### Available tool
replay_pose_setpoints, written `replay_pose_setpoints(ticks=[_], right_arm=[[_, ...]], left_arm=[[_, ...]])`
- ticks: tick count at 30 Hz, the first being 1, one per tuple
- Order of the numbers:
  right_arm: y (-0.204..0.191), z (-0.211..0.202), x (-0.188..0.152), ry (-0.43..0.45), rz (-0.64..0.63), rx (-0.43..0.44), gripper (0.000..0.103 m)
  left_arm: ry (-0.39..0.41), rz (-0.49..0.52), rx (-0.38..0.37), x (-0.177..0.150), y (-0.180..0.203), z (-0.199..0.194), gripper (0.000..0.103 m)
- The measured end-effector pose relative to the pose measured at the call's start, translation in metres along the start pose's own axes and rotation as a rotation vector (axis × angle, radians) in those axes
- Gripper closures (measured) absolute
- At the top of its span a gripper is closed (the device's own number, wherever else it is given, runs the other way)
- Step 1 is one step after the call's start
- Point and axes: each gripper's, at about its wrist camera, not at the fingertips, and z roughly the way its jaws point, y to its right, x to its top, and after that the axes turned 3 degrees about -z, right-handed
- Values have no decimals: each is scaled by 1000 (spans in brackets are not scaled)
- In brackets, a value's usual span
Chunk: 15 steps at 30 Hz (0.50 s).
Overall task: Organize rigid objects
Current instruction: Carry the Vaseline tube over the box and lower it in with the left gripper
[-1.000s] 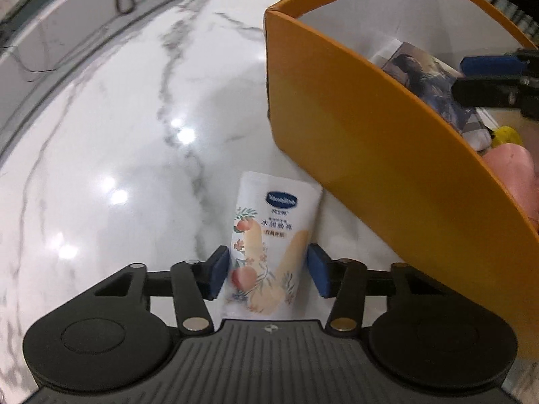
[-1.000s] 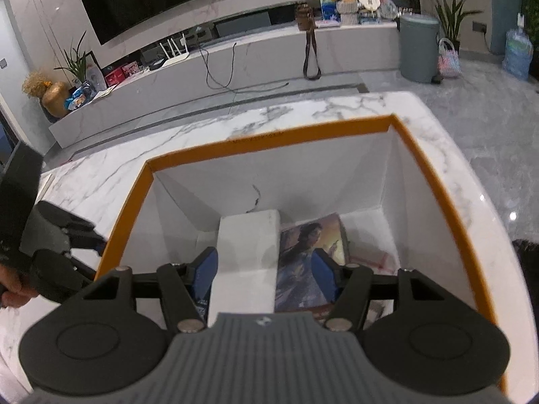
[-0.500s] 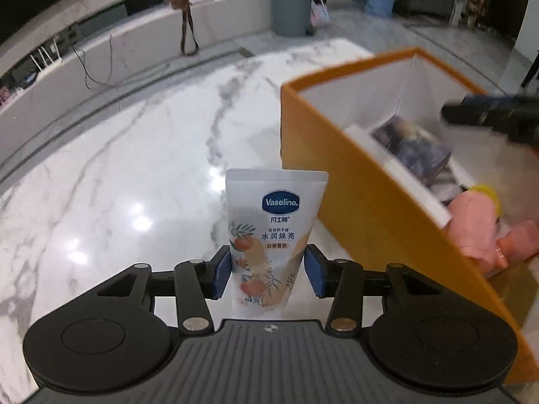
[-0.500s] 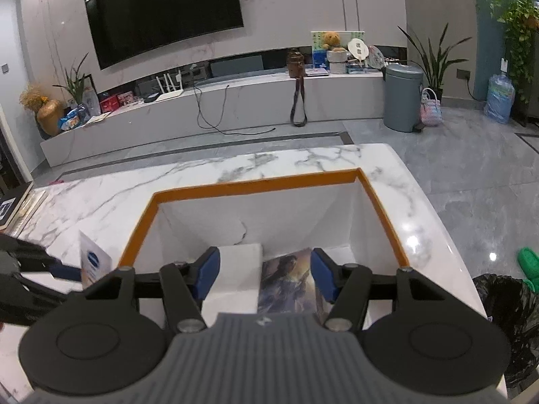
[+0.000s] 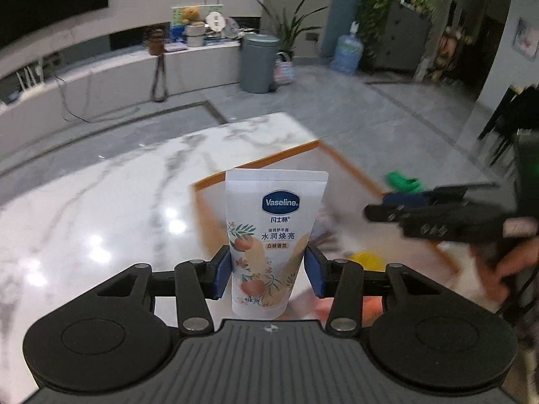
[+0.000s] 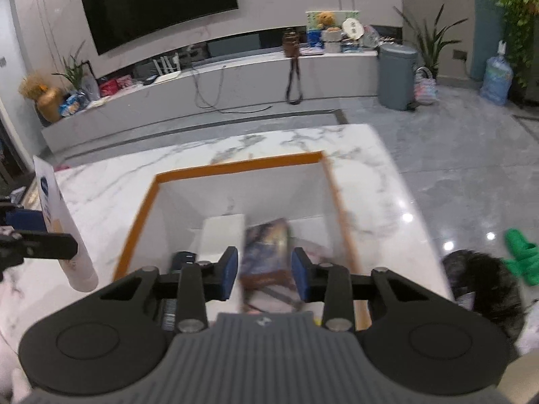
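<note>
Left tool (image 5: 268,271) has its blue pads clamped on both sides of the Vaseline tube (image 5: 274,235), which stands upright in the grip, crimped end at twelve o'clock, lifted clear of the white marble desk (image 5: 111,208). Beyond the tube, toward one o'clock, sits the orange box (image 5: 262,163) with its white inside, contents blurred. Out at three o'clock in the left wrist view the right tool (image 5: 384,206) reaches in over the box, a hand (image 5: 512,262) behind it. Over to the right wrist view: right tool (image 6: 265,272) hangs above the open box (image 6: 235,167), its jaws have just been closing to a narrow gap, and I see nothing pinched between the pads. Down inside lie a white carton (image 6: 222,235) and, just beside it, a dark printed book (image 6: 267,245). Tube and left tool show at nine o'clock here.
</note>
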Motion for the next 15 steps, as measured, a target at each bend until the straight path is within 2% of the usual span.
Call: replay_pose_setpoints(ticks=[3,7,11,12,15], right_arm=[[7,-11,1,-1,-28,-37,68],[11,-15,-1,-13,-75,-75,69],[17,-12,-6,-21,-123,-121,69],[17,-9,-6,-29,-133,-127,74],[20,-2,-11,-46,-168,-143,75]], left_arm=[[-22,-63,-64,10,16,23,50],[-65,-122,-108,17,34,68,50],[-129,-231,-173,17,35,115,50],[-143,-259,-183,18,33,126,50],[-182,-342,-213,19,23,152,50]])
